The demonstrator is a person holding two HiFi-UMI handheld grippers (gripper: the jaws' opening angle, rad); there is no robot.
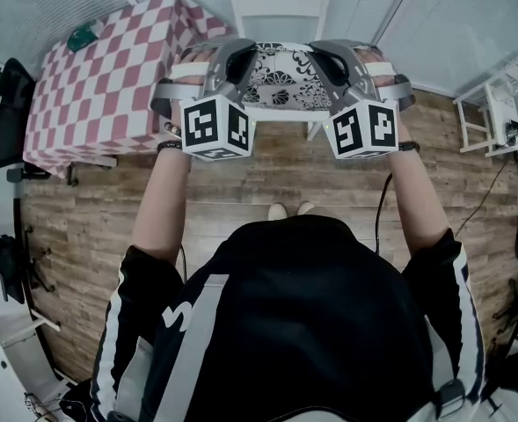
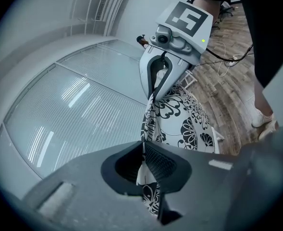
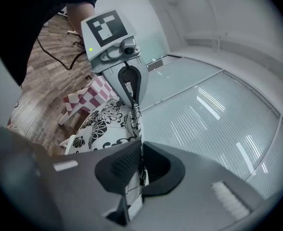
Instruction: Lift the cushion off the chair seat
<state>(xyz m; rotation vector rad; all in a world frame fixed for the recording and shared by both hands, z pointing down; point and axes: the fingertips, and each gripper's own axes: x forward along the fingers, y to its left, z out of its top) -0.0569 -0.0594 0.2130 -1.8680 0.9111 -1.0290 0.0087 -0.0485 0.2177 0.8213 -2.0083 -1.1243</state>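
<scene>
Pinches one edge of the flower-print cushion [image 1: 280, 82] in the left tongs [image 1: 238, 60], clamped tight on a thin fold of fabric. Pinches the opposite edge in the right tongs [image 1: 327, 60], closed just as tight. Holds it stretched between the two, in front of the back of the white chair [image 1: 276, 7] and above its seat.

Could slip free on either side, with only a hem of cloth between the pads. Would then swing down from the other pinch or drop back onto the seat. Might strain the seam if pulled apart unevenly. Might brush the checked counter [image 1: 109, 69] if swung wide to the left.

Cannot tell from the head view how far above the seat it hangs, because the tongs and marker cubes cover most of it. Shows only a sliver of seat edge in the gripper views. Hides the underside and any ties completely.
</scene>
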